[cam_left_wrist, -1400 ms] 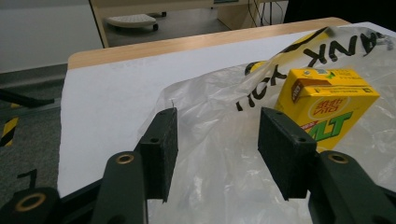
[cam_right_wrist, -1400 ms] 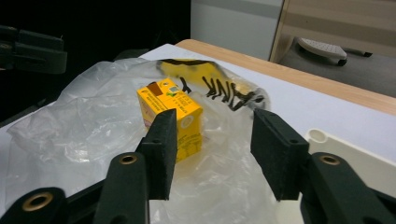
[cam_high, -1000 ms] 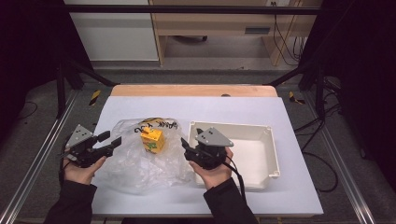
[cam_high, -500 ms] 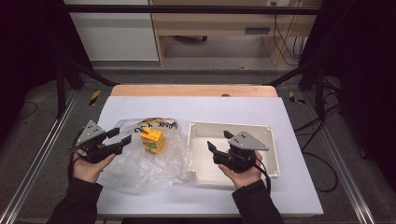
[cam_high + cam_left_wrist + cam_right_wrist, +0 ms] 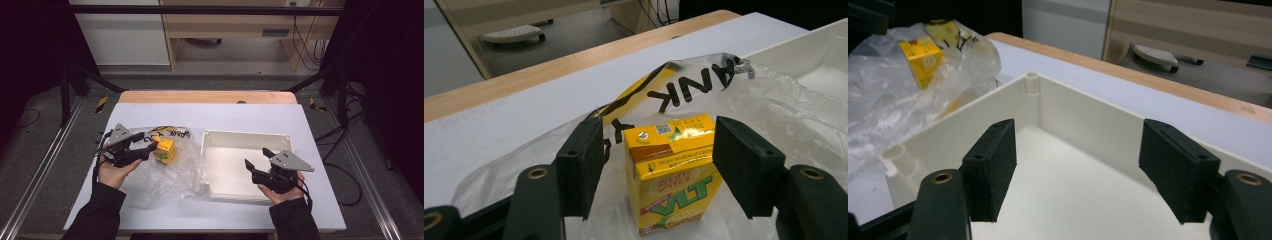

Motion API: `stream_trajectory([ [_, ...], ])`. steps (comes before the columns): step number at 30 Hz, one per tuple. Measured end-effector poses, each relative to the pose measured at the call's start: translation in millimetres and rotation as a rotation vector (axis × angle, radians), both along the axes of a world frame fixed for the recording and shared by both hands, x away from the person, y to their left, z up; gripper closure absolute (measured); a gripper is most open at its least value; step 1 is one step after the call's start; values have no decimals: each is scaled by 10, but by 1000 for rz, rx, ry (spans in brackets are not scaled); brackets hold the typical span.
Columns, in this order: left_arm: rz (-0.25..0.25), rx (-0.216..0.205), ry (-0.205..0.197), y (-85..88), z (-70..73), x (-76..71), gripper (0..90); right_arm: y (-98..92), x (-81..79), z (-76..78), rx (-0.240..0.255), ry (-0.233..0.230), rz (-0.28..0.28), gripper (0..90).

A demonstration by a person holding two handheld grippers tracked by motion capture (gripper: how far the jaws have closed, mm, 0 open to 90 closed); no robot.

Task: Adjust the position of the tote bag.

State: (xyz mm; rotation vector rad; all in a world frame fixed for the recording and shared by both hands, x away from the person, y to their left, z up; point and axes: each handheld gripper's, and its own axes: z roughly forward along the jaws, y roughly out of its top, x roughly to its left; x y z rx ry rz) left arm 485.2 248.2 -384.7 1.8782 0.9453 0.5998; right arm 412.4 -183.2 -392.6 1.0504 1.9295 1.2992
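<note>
Yellow drink carton (image 5: 164,149) upright inside clear plastic bag (image 5: 170,172), just left of empty white bin (image 5: 247,139). Left gripper (image 5: 148,146) at carton, jaws just widening, carton between, untouched. Right gripper (image 5: 256,162) over bin's floor, jaws just widening, holding nothing.

Yellow drink carton (image 5: 672,172), small and box-shaped, printed with green lettering and a brown band near its top; it stands upright, apparently on or just inside the clear plastic bag (image 5: 170,172). The bag, crumpled and bearing black and yellow print, lies flat on the worktop just left of the white tray (image 5: 212,187), touching its wall.
</note>
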Motion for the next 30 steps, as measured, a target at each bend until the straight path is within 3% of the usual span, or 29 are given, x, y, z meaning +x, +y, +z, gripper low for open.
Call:
stream_trajectory([
  [8,-4,35,7,-80,-45,71,345,-153,-70,-55,-3,16,-20,320],
  [19,-16,60,23,-181,-145,79,289,-228,-107,-96,-16,29,-33,319],
  [23,-10,53,14,-228,-157,77,257,-234,-106,-99,-15,28,-36,318],
  [27,-13,14,25,-239,-190,94,241,-231,-92,-123,-21,37,-36,315],
  [30,-11,59,41,-271,-230,109,222,-229,-86,-139,-24,45,-37,312],
])
